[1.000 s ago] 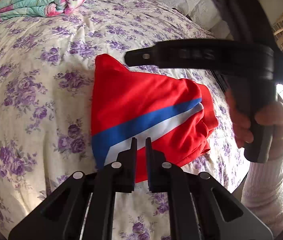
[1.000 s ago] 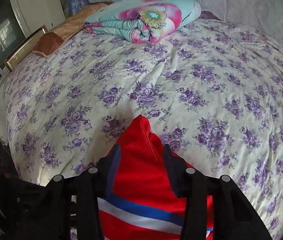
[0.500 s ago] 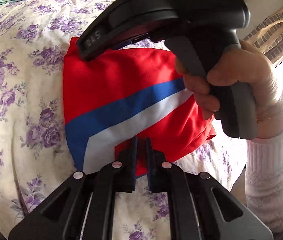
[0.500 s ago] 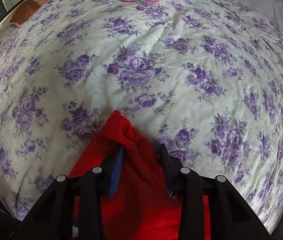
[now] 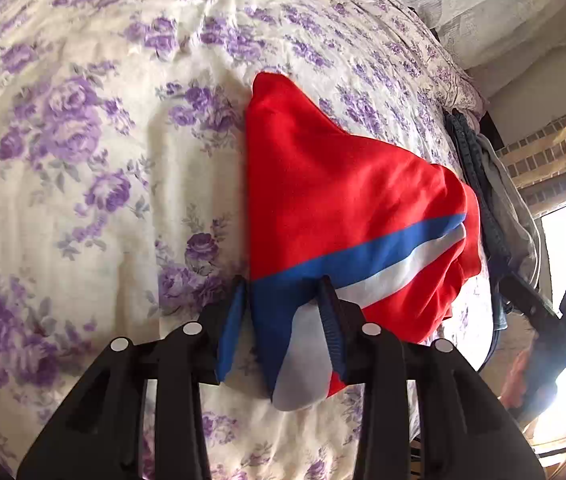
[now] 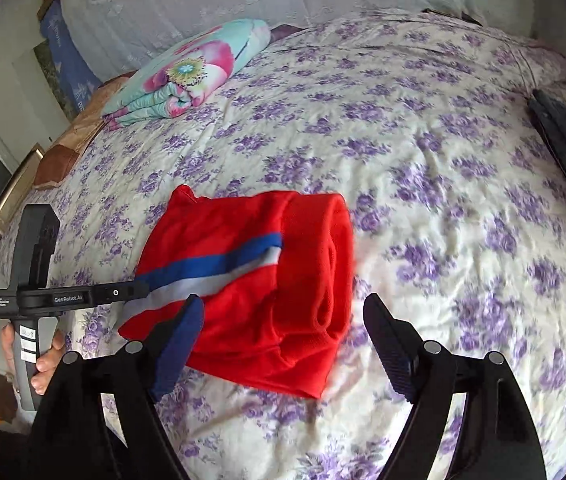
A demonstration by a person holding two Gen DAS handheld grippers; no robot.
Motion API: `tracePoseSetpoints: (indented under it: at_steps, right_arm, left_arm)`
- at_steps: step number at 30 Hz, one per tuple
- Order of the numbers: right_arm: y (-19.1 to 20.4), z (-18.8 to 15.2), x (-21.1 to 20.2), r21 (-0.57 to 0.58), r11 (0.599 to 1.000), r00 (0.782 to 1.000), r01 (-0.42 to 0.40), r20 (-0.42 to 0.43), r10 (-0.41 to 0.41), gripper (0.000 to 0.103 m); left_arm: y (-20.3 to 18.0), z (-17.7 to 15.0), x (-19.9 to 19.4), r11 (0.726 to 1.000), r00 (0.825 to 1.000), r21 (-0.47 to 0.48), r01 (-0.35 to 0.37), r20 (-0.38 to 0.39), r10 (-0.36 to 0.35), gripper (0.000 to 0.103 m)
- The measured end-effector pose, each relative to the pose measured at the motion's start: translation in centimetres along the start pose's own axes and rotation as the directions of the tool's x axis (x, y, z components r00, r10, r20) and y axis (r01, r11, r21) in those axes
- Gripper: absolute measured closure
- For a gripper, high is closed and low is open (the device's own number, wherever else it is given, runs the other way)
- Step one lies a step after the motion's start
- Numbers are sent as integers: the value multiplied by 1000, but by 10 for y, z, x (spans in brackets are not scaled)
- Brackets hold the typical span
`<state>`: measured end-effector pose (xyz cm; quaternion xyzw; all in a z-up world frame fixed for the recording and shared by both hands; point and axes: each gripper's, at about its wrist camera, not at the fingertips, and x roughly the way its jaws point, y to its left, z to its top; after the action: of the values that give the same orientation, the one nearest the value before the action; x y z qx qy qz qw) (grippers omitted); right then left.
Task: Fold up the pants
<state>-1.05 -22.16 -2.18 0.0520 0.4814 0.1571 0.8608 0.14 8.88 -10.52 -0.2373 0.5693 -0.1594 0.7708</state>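
The red pants (image 5: 343, 184) with a blue and white stripe lie folded on the flowered bedsheet (image 5: 83, 160). My left gripper (image 5: 283, 312) straddles their near striped corner. Its jaws are opening: a gap shows at the left pad, and the cloth lies loose between the fingers. In the right wrist view, the same pants (image 6: 243, 232) lie as a thick folded bundle. My right gripper (image 6: 283, 320) hovers over their near edge with its jaws opening wide, gripping nothing. The left gripper (image 6: 141, 288) shows there at the pants' left corner, with a hand (image 6: 43, 360) on its handle.
A folded flowered quilt (image 6: 187, 76) and a brown pillow (image 6: 63, 152) lie at the head of the bed. Dark and grey clothes (image 5: 483, 200) hang over the bed's edge. A wide stretch of sheet (image 6: 463, 200) lies to the right of the pants.
The right gripper let go of the red fold, opened wide and pulled back off the pants. The left jaws, shut on the striped corner before, have parted and dropped closer to the bed.
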Motion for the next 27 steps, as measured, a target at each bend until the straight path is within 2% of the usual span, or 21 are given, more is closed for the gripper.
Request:
tracePoseSetpoints:
  at_steps: [3,6,10,13,19,24,26,27]
  right_arm:
    - [-24,-23,5,149,986,997,-74,7,73,21]
    - [-34,-35,15,225,966,991,-130,6,132,21]
    - [-36,-35,35,276,948,986,-157,-8,165,21]
    - [-33,-32,51,294,937,977,-190,-35,209,21]
    - [-30,-19,80,340,901,948,-269,-70,310,16]
    - [-36,-7,98,376,861,920,-342,-55,389,12]
    - [-37,-7,97,373,858,918,-354,-36,394,15]
    - [-36,-9,95,362,868,928,-340,-24,373,31]
  left_arm:
    - [-2,5,-2,1000,1000,-5,24,6,-24,61]
    - [-3,9,0,999,999,-13,43,6,-43,55]
    - [-12,26,16,999,998,-3,51,-21,-51,44]
    - [-17,36,24,999,998,1,53,-29,-53,40]
    - [-22,38,27,999,999,21,46,-19,-45,39]
    - [-22,34,27,998,999,51,42,-14,-42,38]
    - [-24,30,27,997,1000,66,28,-5,-28,38]
    - [-25,28,26,997,1000,71,19,2,-19,38]
